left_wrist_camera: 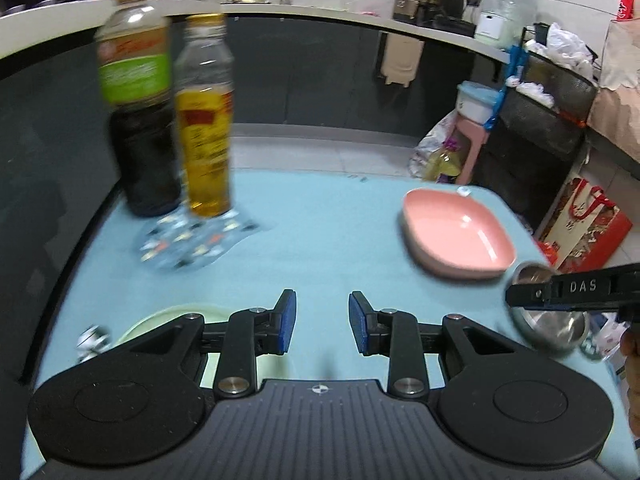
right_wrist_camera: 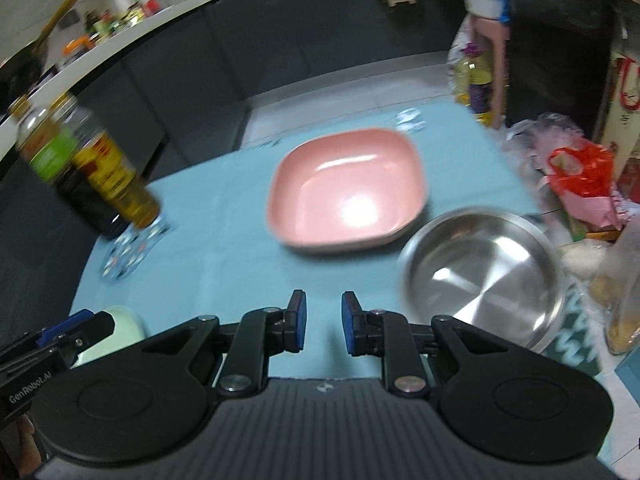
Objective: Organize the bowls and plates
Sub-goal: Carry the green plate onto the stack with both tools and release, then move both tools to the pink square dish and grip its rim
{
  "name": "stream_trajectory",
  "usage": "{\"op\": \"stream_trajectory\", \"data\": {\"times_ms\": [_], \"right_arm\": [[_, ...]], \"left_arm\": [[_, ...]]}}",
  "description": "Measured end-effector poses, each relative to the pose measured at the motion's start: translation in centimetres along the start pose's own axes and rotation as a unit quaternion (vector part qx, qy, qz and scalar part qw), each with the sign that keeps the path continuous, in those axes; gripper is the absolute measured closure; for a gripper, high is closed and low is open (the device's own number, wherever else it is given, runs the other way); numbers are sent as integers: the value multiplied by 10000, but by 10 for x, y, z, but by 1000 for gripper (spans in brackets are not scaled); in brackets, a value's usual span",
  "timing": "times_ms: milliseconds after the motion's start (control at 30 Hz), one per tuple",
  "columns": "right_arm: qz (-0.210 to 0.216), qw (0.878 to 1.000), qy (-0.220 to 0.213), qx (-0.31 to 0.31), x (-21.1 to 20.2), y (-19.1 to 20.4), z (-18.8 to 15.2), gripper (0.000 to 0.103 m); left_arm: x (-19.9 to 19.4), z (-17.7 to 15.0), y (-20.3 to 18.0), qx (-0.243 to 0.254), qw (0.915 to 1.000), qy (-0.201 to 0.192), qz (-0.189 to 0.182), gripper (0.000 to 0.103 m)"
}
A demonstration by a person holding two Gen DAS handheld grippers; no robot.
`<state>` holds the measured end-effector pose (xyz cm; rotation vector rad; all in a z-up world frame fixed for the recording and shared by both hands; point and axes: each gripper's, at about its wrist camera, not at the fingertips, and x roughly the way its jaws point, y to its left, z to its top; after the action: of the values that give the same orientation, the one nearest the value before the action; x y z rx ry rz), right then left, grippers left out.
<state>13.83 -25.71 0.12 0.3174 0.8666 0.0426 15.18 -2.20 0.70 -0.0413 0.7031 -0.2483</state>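
Left claw (left_wrist_camera: pixel 322 322) part-open, right claw (right_wrist_camera: pixel 323 322) empty.

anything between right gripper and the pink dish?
Nothing: bare blue tablecloth between the right gripper and the pink dish, seen in the right wrist view.

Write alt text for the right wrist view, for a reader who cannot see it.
A pink square bowl sits mid-table on a light blue tablecloth, with a steel bowl close beside it to the right. The right gripper hangs above the cloth in front of them, nothing between its blue-padded fingers. Two bottles stand at the far left, blurred.
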Motion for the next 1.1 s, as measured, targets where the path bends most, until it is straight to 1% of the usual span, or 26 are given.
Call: {"op": "stream_trajectory", "data": {"times_ms": [33, 100, 167, 300, 400, 600, 733, 833, 1000, 1067, 1100], "right_arm": [[-37, 10000, -18, 36, 2, -6, 4, 101], [-77, 9999, -67, 127, 5, -18, 13, 94], [-138, 9997, -137, 167, 9, -26, 22, 93], [-273, 9993, -236, 110, 21, -35, 36, 93], [-258, 9993, -223, 182, 29, -44, 42, 93], [-216, 9989, -182, 372, 39, -56, 47, 93], [-201, 9989, -189, 380, 42, -56, 49, 93], [-195, 9989, -200, 381, 44, -55, 49, 93], [-208, 9990, -171, 359, 52, -54, 50, 93], [-204, 9991, -149, 331, 55, -54, 50, 97], [-213, 9992, -144, 305, 57, -54, 50, 100]], "left_arm": [[5, 4, -5, 5, 10000, 7, -48, 76], [18, 12, -17, 11, 9999, 33, -127, 76], [30, 19, -26, 20, 9998, 63, -191, 76], [54, 29, -40, -24, 9995, 160, -259, 76], [72, 35, -51, -62, 9994, 244, -238, 76], [100, 36, -67, 28, 9987, 441, -244, 76], [116, 38, -71, 50, 9980, 582, -241, 75], [123, 40, -70, 29, 9984, 513, -218, 74], [135, 45, -66, -184, 9976, 606, -272, 74], [139, 46, -65, -214, 9973, 642, -286, 74], [142, 46, -66, -211, 9972, 646, -317, 75]]}}
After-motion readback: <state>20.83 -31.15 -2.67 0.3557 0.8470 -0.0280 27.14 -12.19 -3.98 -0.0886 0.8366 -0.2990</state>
